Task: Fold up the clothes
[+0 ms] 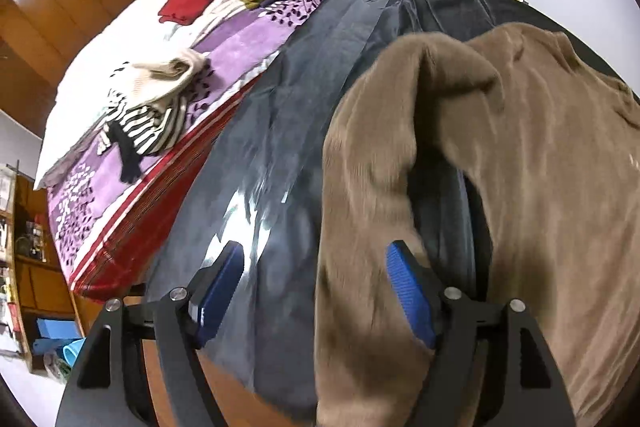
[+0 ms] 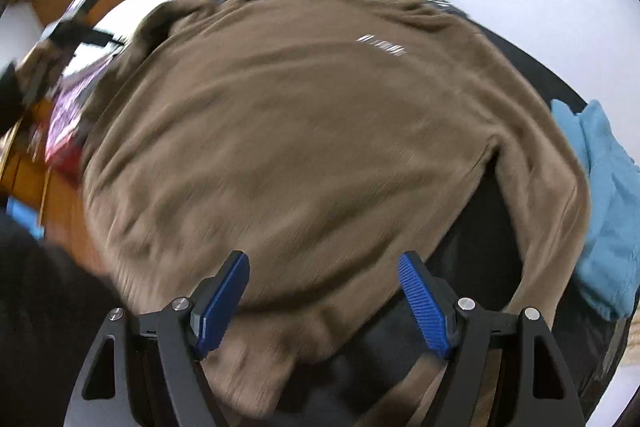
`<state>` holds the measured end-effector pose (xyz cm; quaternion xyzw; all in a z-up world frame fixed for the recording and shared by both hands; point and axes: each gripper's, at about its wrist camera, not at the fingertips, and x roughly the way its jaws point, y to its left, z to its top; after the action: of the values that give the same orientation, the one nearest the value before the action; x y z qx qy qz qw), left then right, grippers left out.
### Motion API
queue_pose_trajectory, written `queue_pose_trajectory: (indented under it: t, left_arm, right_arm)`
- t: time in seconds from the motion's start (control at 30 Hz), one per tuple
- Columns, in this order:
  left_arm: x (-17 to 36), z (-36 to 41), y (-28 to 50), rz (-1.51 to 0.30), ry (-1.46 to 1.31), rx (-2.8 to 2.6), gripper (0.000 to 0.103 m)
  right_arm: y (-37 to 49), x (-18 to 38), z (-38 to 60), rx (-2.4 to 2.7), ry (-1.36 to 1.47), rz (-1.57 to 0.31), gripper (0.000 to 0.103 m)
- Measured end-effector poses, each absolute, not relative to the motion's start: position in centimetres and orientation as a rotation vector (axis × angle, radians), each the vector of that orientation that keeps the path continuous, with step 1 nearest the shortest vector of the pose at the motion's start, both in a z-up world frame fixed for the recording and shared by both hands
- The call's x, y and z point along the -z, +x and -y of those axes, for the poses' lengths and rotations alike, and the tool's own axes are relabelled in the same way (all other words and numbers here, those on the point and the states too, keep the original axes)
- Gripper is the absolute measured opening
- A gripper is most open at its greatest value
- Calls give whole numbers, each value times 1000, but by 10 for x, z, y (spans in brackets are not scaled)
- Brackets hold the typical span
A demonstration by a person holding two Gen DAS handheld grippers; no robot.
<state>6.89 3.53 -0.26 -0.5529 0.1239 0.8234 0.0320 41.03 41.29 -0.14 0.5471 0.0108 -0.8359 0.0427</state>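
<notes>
Brown sweater [image 2: 304, 131] between parted fingers [image 2: 424, 303].

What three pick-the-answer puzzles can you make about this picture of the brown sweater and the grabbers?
1. Where is the brown sweater?
A. spread on the dark cloth
B. hanging in the wardrobe
C. on the floor

2. What colour is the cloth at the right edge of the right wrist view?
A. yellow
B. light blue
C. orange

3. How do the jaws of the right gripper stand?
A. shut tight
B. open
C. holding a sock

Answers: 1 A, the sweater lies flat over the dark cloth. 2 B, the light blue cloth sits beside the sleeve. 3 B, its blue pads stand wide apart over the hem.
</notes>
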Motion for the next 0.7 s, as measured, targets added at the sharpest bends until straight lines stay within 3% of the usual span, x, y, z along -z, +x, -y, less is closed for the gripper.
queue_pose_trajectory:
  t: [0.3,0.7]
  left_arm:
    - [7,-26,184,-406,-1684,-2526,78]
    - [31,-53,251,-470,-1660,-2362,78]
  right_arm:
    - [496,25,-377,2506,1659,-247,79]
    - [485,41,-348,2627,1577,-446,77]
